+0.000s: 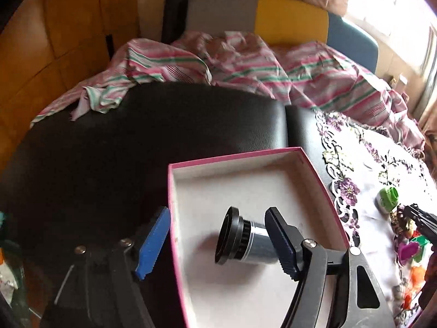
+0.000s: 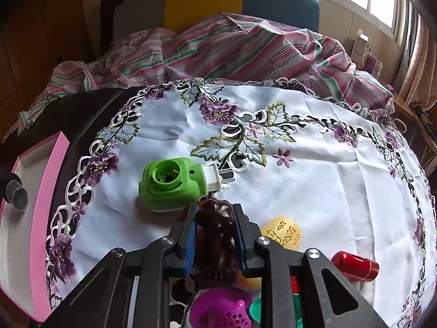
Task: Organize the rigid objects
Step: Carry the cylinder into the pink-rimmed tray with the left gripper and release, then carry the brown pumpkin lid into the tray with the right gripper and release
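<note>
A pink-rimmed white box (image 1: 316, 169) sits on a black leather seat. A black and silver lens-like cylinder (image 1: 240, 237) lies inside it, between the open jaws of my left gripper (image 1: 215, 243), untouched by the pads. The box (image 2: 49, 180) and cylinder (image 2: 15, 192) show at the left of the right wrist view. My right gripper (image 2: 215, 218) is shut on a dark brown figurine (image 2: 218, 229) over the embroidered white cloth (image 2: 314, 180). A green plastic plug-in device (image 2: 170, 186), a yellow carved die (image 2: 282, 233) and a red cylinder (image 2: 355, 266) lie near it.
A magenta perforated piece (image 2: 224, 309) and green bits lie under the right gripper. A striped pink and green sheet (image 2: 232, 52) is bunched behind the cloth. A grey, yellow and blue headboard (image 2: 204, 0) stands at the back. The black seat (image 1: 109, 150) spreads left of the box.
</note>
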`<state>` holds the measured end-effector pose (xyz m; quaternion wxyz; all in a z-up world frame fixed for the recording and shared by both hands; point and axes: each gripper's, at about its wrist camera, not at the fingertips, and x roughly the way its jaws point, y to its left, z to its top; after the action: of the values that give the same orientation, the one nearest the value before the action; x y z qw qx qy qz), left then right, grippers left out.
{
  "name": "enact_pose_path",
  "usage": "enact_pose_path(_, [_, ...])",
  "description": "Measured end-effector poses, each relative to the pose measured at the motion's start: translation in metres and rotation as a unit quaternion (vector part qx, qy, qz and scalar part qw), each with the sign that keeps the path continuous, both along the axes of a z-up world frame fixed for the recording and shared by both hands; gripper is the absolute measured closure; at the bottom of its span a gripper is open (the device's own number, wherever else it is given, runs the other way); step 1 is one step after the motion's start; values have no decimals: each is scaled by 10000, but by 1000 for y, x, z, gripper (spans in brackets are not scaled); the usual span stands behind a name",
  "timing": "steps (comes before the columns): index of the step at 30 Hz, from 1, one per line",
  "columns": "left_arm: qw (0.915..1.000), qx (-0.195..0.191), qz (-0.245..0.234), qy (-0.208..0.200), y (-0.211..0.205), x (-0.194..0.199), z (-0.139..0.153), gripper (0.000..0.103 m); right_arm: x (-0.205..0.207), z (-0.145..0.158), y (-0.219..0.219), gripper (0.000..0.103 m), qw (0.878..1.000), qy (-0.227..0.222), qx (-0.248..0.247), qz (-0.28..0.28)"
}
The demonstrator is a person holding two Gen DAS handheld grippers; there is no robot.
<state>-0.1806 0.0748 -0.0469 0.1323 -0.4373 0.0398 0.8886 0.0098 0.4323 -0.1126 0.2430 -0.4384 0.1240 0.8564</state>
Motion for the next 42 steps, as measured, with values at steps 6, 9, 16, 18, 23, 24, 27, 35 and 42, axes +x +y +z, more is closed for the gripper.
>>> enact_pose_path(6, [9998, -103, -9, 164, -10, 51, 9, 31, 1, 4, -2, 80, 10000, 32, 39, 11])
enact_pose_path(9, [9996, -184, -67, 224, -10, 79, 9, 31, 4, 13, -5, 80, 9997, 206, 90, 50])
enact_pose_path(16, [9990, -305, 13, 327, -7, 124, 10, 30, 8, 29, -13, 80, 9982, 543, 80, 222])
enact_pose_path(18, [9984, -404, 41, 388, -6, 131, 10, 30, 9, 34, -16, 80, 9973, 654, 32, 326])
enact_pose_path(23, [9983, -398, 33, 434, -10, 143, 13, 30, 10, 40, -26, 80, 9947, 838, -145, 577])
enact_pose_path(24, [9983, -390, 37, 426, -11, 144, 13, 30, 9, 41, -29, 80, 9944, 833, -167, 635])
enact_pose_path(27, [9984, -386, 70, 412, -13, 146, 13, 30, 5, 43, -44, 80, 9930, 786, -218, 854])
enact_pose_path(35, [9990, -285, 125, 327, -23, 146, 8, 30, -8, 68, -113, 80, 9795, 976, -356, 1725])
enact_pose_path(42, [9989, -133, 369, 257, -43, 143, 3, 31, -44, 76, -195, 80, 9551, 921, -628, 2745])
